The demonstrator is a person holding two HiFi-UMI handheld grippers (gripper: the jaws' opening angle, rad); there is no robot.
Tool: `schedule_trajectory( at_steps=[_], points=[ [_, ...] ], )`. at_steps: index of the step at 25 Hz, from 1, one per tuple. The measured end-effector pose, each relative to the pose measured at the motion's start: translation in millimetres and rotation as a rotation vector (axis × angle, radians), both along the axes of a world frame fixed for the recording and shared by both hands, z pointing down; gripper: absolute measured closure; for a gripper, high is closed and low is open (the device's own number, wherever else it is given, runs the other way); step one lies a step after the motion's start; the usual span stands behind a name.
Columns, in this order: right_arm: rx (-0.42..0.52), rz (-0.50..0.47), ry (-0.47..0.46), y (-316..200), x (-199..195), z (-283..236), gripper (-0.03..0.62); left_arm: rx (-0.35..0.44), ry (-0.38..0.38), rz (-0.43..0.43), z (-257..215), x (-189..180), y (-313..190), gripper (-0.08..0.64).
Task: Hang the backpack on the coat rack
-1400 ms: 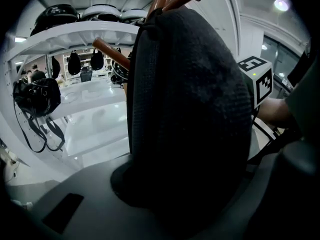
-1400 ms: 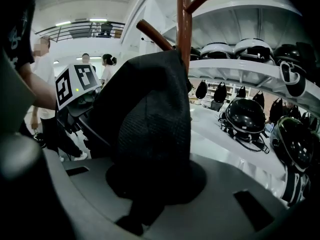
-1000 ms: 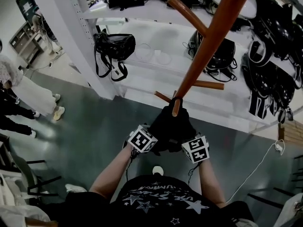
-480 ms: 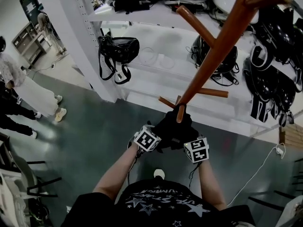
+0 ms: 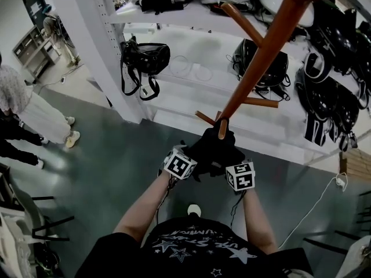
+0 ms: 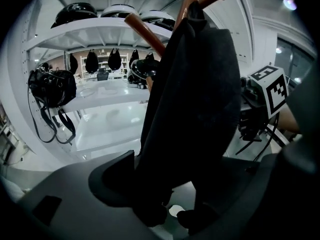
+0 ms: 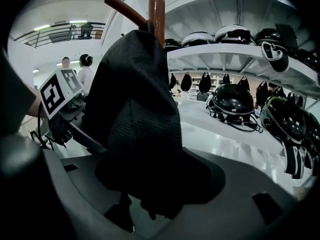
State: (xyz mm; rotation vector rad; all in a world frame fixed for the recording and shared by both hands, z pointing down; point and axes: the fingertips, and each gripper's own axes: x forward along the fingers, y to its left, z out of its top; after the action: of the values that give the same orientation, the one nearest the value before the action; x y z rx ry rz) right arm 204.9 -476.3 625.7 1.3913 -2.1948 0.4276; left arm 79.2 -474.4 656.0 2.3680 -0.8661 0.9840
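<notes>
Backpack: one, black (image 5: 213,149), hanging against the coat rack (image 5: 261,57). Its top is over a low peg (image 5: 222,132), and the peg's tip pokes out above the fabric.
Left gripper (image 6: 195,176): jaws spread, and they have just been opening. The backpack's lower cloth hangs between them, and I see no pinch on it.
Right gripper (image 7: 150,186): the same from the other side. Its jaws are apart, just opened, with the dark woven fabric sagging between them.
How it will handle: soft and floppy, I'd say, since it droops in folds and keeps no shape. It looks small and fairly light, though what is inside cannot be told. Woven cloth should not slip much.
Where to take hold: I'd take the top loop or a strap by the peg, where it carries its own weight. A grip low on the body only bunches cloth.
Task so far: it looks hung. What is left, by my reckoning, is to draw both grippers clear without dragging it off the peg.
Counts: one backpack, one coat rack showing at least four pegs, and two grippers. One other black bag (image 5: 145,59) hangs at the white shelving (image 5: 191,16). The helmets (image 5: 266,62) overlap too much to count.
</notes>
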Motion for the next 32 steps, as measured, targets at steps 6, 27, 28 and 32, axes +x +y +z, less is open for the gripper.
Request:
schedule_trajectory(
  at_steps=[6, 27, 28, 32],
  points=[
    [0.033, 0.024, 0.018, 8.1, -1.9, -9.8, 0.295, 0.076, -0.008, -0.022, -19.8, -13.5, 3.3, 0.221],
    [0.137, 0.239, 0.035, 116.9, -6.6, -59.2, 0.296, 0.251, 0.005, -0.011, -77.4, -80.0, 105.0, 0.218],
    [0.15, 0.242, 0.031, 123.7, -10.3, -63.5, 0.296, 0.279, 0.013, -0.027, -83.6, -84.0, 109.7, 0.218],
    [0.19, 0.272, 0.01, 151.8, -20.4, -80.7, 0.296, 0.346, 0.053, -0.062, -104.5, -100.1, 130.1, 0.218]
  ],
)
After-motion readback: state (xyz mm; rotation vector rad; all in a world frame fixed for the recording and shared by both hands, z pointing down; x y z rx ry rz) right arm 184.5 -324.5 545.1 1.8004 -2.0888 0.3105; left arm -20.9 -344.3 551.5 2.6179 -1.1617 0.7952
